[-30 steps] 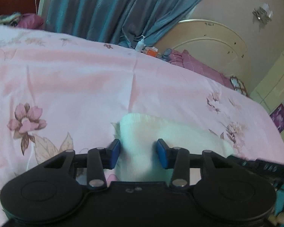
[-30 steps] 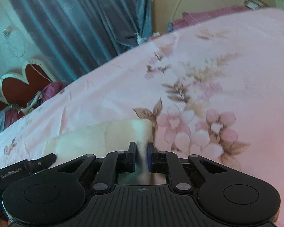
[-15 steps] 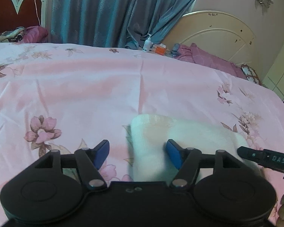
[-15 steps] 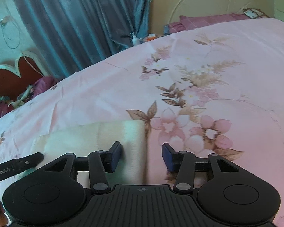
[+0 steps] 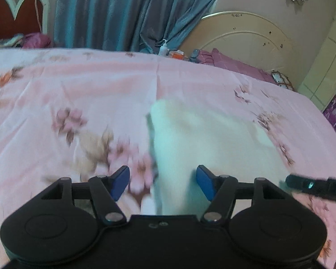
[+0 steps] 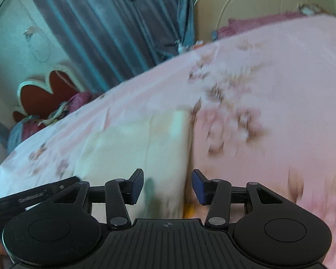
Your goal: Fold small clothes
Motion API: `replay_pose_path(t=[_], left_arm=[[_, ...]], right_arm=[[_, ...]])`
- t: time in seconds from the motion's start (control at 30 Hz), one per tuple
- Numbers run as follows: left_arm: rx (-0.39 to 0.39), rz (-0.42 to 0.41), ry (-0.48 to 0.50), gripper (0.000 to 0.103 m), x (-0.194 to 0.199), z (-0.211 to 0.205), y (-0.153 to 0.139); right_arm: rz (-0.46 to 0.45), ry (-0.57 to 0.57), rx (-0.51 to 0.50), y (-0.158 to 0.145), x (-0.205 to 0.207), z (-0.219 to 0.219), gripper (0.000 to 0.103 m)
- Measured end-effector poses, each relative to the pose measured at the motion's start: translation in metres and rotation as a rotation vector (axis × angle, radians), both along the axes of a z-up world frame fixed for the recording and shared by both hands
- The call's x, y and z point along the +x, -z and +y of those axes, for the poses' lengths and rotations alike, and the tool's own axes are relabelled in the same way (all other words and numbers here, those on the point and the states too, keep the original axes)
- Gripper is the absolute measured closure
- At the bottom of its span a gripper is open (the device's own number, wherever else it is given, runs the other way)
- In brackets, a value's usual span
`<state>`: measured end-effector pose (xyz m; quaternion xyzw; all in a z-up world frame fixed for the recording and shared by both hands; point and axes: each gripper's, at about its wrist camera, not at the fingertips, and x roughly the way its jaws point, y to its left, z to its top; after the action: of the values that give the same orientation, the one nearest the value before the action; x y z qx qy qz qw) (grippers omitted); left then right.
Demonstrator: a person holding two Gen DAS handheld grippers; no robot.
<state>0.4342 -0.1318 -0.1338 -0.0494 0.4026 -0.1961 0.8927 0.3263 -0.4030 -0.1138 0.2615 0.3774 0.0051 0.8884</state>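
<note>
Item: my left tongs, jaws apart, gripping nothing. My right tongs, likewise apart and empty. White garment, apparently folded though blurred, flat on the bedsheet just ahead. Risk: a blue pad snagging its edge, undoing the fold.

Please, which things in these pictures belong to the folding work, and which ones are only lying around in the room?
For the job:
- folded white cloth garment on the pink floral bedsheet
- left gripper, open
- right gripper, open

Just lying about:
- white pump bottle
- small orange box
- purple bedding
- blue-grey curtain
</note>
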Motion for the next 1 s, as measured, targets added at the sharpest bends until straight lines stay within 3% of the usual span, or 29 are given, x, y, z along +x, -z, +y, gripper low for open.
replay_pose_path(t=[0.17, 0.2, 0.23, 0.33, 0.5, 0.9, 1.0], left_arm=[[-0.026, 0.025, -0.001, 0.045, -0.021, 0.013, 0.004], [-0.028, 0.036, 0.005, 0.048, -0.025, 0.015, 0.005], [-0.030, 0.048, 0.011, 0.051, -0.029, 0.017, 0.006], [-0.015, 0.069, 0.041, 0.056, -0.044, 0.018, 0.010], [-0.024, 0.113, 0.048, 0.056, -0.061, 0.027, 0.015], [0.048, 0.074, 0.076, 0.053, -0.080, 0.027, 0.014], [0.091, 0.068, 0.068, 0.040, -0.079, 0.024, 0.009]], right_arm=[[0.050, -0.056, 0.007, 0.014, -0.027, 0.018, 0.057], [0.059, -0.060, 0.015, 0.017, -0.032, 0.020, 0.063], [0.064, -0.061, 0.025, 0.019, -0.037, 0.021, 0.083], [0.054, -0.048, 0.037, 0.018, -0.053, 0.023, 0.088], [0.085, -0.058, 0.056, 0.021, -0.071, 0.022, 0.088], [0.096, -0.032, 0.059, 0.025, -0.094, 0.019, 0.087], [0.083, -0.030, 0.020, 0.018, -0.096, 0.023, 0.087]])
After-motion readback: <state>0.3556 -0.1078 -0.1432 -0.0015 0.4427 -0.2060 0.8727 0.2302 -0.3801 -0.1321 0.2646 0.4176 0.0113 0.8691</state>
